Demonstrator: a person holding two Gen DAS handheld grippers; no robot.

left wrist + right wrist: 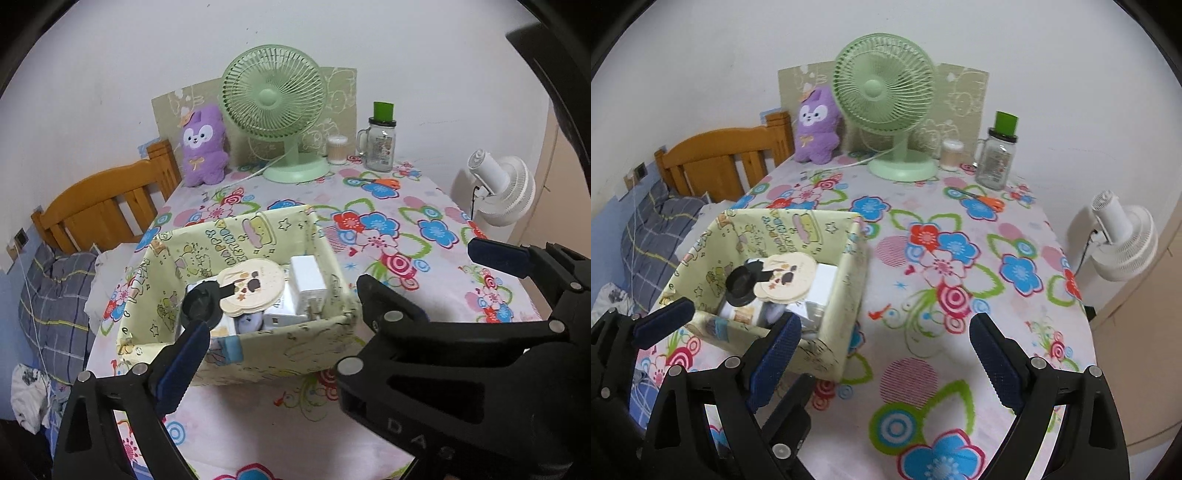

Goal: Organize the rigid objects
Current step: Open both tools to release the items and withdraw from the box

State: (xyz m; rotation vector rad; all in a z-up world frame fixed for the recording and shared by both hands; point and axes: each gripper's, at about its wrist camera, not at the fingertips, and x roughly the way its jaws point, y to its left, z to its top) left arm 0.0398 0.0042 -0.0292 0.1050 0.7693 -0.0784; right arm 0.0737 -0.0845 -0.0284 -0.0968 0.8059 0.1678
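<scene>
A pale yellow cartoon-print box (295, 343) (846, 302) stands near the left front of the flowered table. Inside it lie a black round object (201, 304) (740, 286), a cream bear-shaped card (255, 284) (786, 280) and a white block (306, 280) (823, 282). My left gripper (295, 332) hangs before the box's front wall; one blue pad (181, 365) shows bare, while the other finger is hidden behind the right gripper's black body. My right gripper (884, 325) stands open over bare cloth, beside the box's right wall, holding nothing.
At the back stand a green fan (275, 96), a purple plush (203, 144), a swab pot (338, 149) and a glass jar with a green lid (380, 147). Orange-handled scissors (988, 201) lie nearby. A white fan (1123, 240) is off the right edge, a wooden bed (103, 206) to the left.
</scene>
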